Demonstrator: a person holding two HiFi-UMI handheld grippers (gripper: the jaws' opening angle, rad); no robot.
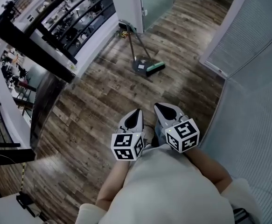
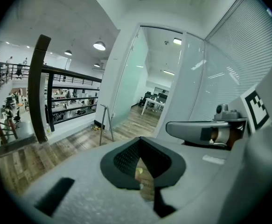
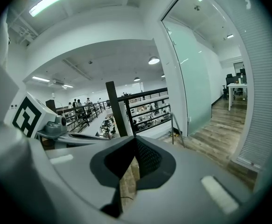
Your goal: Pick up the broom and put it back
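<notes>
**A:** Where's the broom [image 1: 155, 67]?

**B:** Well ahead on the wood floor [image 1: 103, 101]. Its green head is down beside a dustpan [image 1: 139, 66] and its handle slants up to the wall corner. The right gripper [image 1: 163, 107] looks marginally nearer than the left gripper [image 1: 136, 112].

**A:** Jaws?

**B:** Both pairs are pressed together, empty. The gripper views catch only thin handles [image 3: 172, 127], and only the head view shows the green head.

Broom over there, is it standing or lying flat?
Standing: the broom has its head on the floor, handle slanting up toward the white wall.
</notes>
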